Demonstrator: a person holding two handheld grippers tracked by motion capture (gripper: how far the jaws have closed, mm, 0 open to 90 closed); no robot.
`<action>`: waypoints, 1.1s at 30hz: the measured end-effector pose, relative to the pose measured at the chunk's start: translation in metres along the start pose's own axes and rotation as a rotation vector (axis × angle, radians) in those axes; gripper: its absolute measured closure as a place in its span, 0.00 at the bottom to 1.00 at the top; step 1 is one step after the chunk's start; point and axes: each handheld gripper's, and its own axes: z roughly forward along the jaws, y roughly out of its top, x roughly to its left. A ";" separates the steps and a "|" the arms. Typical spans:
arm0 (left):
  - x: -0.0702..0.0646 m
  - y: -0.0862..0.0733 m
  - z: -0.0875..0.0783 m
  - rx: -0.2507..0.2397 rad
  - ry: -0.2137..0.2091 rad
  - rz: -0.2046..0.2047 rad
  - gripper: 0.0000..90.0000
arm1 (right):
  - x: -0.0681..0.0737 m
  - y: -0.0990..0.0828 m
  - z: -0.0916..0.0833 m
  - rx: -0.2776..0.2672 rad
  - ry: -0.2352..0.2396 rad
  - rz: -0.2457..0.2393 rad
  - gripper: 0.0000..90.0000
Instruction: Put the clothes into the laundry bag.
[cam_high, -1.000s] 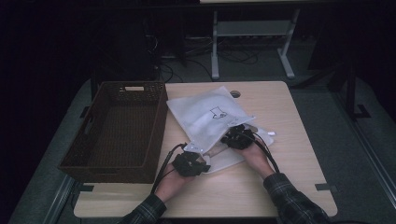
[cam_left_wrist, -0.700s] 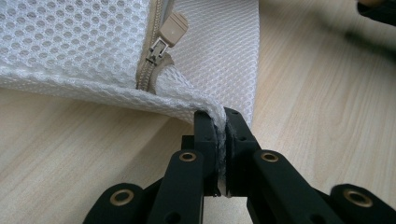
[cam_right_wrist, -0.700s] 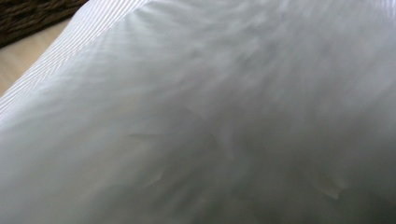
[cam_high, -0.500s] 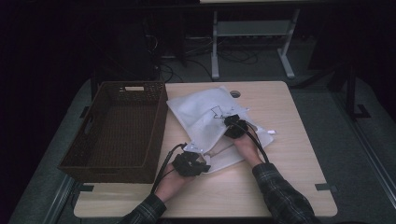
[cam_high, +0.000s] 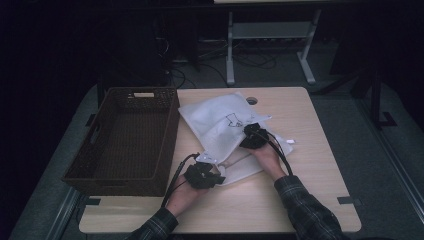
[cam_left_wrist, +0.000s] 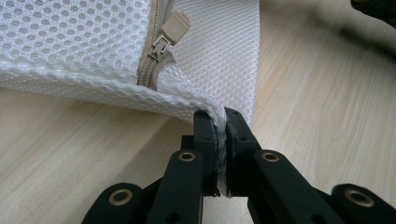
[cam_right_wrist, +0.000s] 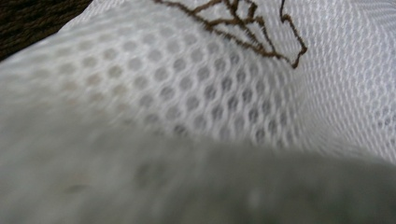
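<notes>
Nearest you, your left hand-held gripper (cam_high: 210, 170) is clamped on the near corner of the white mesh bag (cam_high: 220, 125); in the left gripper view the folded mesh (cam_left_wrist: 205, 51) is pinched flat between the two jaws, just past the beige zipper pull (cam_left_wrist: 172, 29). Keep that pinch firm and the hand still, since it anchors the bag while the other hand works. Do not drag the corner toward you, or the zipper mouth will flatten.

A little farther on, your right hand-held gripper (cam_high: 254, 136) sits on the middle of the bag, by the brown stitched drawing (cam_high: 233, 120). Its jaws have just been opening; the right gripper view is pressed so close to the mesh (cam_right_wrist: 224, 107) that I cannot tell whether any cloth lies between them. If you mean to re-grip, take the upper layer alone, near the zipper edge, and lift gently so the two layers part.

The bag lies spread on the desk (cam_high: 310, 165), just right of the wicker basket (cam_high: 95, 155), its far edge near the desk's cable hole (cam_high: 252, 100). Move slowly, because the mesh snags easily on the jaws.
</notes>
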 end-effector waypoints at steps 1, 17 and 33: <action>0.000 0.000 0.000 -0.001 -0.001 -0.003 0.94 | 0.001 -0.001 -0.001 0.003 0.008 -0.003 0.65; 0.002 -0.001 -0.002 -0.007 -0.002 0.000 0.94 | -0.001 -0.013 -0.046 0.051 0.071 -0.037 0.49; 0.002 -0.001 -0.003 -0.008 -0.001 0.001 0.94 | -0.025 -0.041 -0.099 0.044 0.029 -0.043 0.42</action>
